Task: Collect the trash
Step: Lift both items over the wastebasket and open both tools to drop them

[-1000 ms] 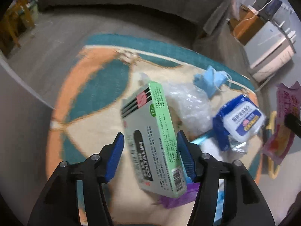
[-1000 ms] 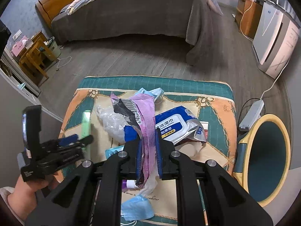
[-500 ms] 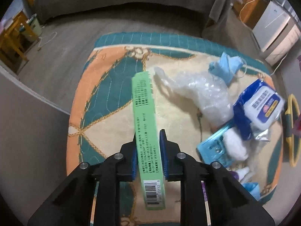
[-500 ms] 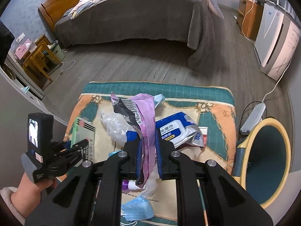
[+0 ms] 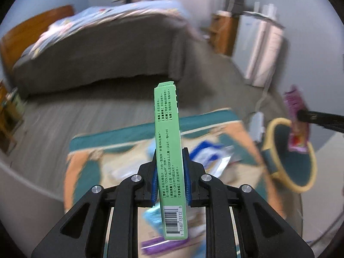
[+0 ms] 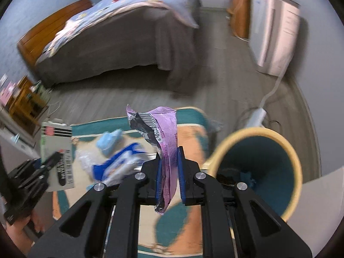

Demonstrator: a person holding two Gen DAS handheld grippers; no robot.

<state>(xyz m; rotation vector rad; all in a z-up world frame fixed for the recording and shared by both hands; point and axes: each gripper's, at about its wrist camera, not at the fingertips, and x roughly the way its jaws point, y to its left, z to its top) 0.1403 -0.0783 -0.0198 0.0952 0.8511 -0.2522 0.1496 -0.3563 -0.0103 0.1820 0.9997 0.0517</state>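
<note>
My left gripper (image 5: 171, 176) is shut on a green medicine box (image 5: 168, 150), held edge-up above the rug; the box also shows at the left of the right wrist view (image 6: 57, 150). My right gripper (image 6: 168, 172) is shut on a purple snack wrapper (image 6: 165, 142), which hangs over the rim of the yellow trash bin (image 6: 294, 163). In the left wrist view the wrapper (image 5: 295, 126) hangs above the bin (image 5: 309, 176). A wet-wipes pack (image 6: 120, 165), a blue face mask (image 6: 109, 142) and a clear plastic bag (image 6: 85, 159) lie on the rug.
The teal and orange rug (image 6: 191, 142) lies on grey wood floor. A bed (image 6: 120, 34) stands behind it. A white appliance (image 6: 275, 30) and a power strip (image 6: 258, 116) are at the right. A wooden side table (image 6: 23, 99) is at the left.
Both grippers have swung right and risen. The wrapper is now over the bin. The green box stays gripped and has lifted off the rug.
</note>
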